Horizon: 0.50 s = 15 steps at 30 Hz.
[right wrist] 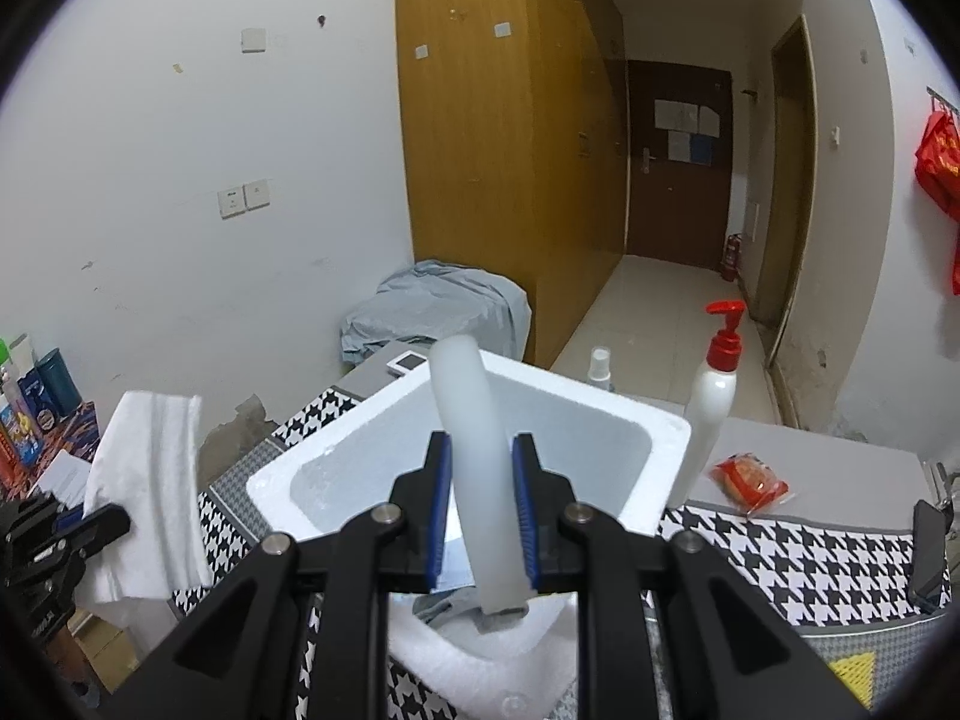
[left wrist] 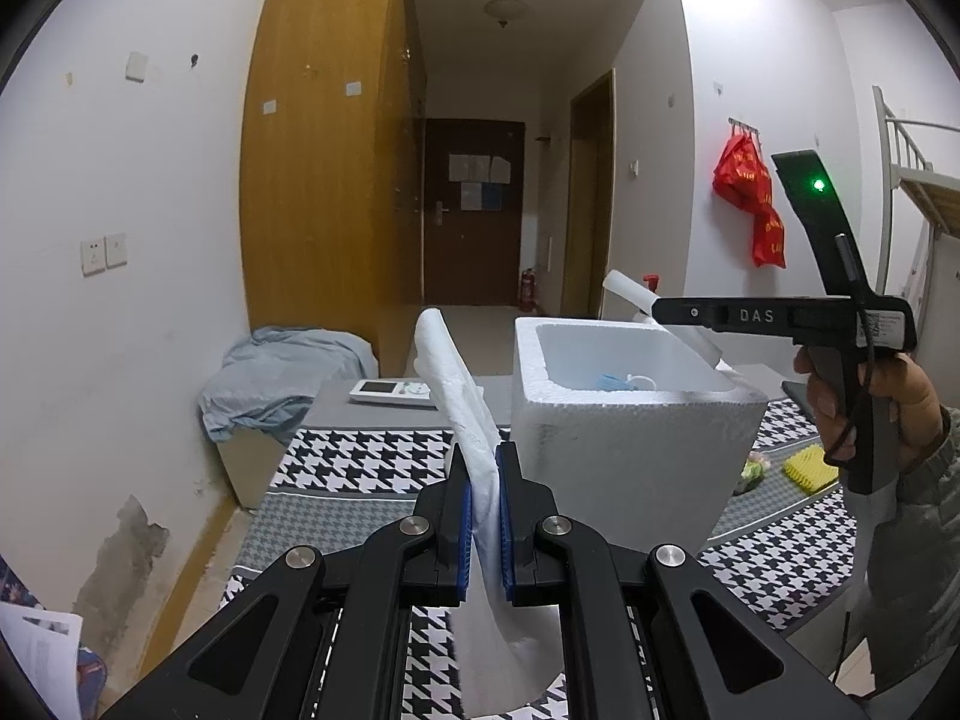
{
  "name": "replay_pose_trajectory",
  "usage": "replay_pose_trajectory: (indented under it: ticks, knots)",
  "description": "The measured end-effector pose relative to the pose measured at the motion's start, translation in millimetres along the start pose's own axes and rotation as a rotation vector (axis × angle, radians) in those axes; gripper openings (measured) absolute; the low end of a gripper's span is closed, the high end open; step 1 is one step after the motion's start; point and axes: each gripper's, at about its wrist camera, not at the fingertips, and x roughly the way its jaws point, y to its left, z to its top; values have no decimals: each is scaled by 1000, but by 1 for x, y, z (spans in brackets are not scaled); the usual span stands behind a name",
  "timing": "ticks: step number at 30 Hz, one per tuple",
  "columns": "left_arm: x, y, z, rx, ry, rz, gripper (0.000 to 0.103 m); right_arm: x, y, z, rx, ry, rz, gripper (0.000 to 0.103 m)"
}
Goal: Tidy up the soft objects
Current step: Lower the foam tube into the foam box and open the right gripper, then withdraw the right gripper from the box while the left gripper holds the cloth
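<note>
A houndstooth-covered tabletop [right wrist: 780,546] is occupied by a white foam box [right wrist: 612,420]. A white cloth [left wrist: 462,402] is clamped in the left hand-held gripper [left wrist: 485,516], left of the box. A translucent tube [right wrist: 474,438] is pinched by the right hand-held gripper [right wrist: 480,516] over the box.

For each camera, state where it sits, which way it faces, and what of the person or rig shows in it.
Left wrist: on the left gripper, facing the hallway door; its pads pinch a white folded cloth; the right hand shows.
Right wrist: on the right gripper, above the white foam box; jaws around a translucent white foam tube; left gripper at left edge.
Shared: white foam box, white folded cloth, houndstooth tablecloth.
</note>
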Motion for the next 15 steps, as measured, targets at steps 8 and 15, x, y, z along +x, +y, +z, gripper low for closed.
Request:
replay_pose_trajectory:
  ticks: [8, 15]
  knots:
    - [-3, 0, 1, 3, -2, 8, 8, 6, -1, 3, 9, -3, -45, 54]
    - [-4, 2, 2, -8, -4, 18, 8, -1, -5, 0, 34, -23, -34, 85]
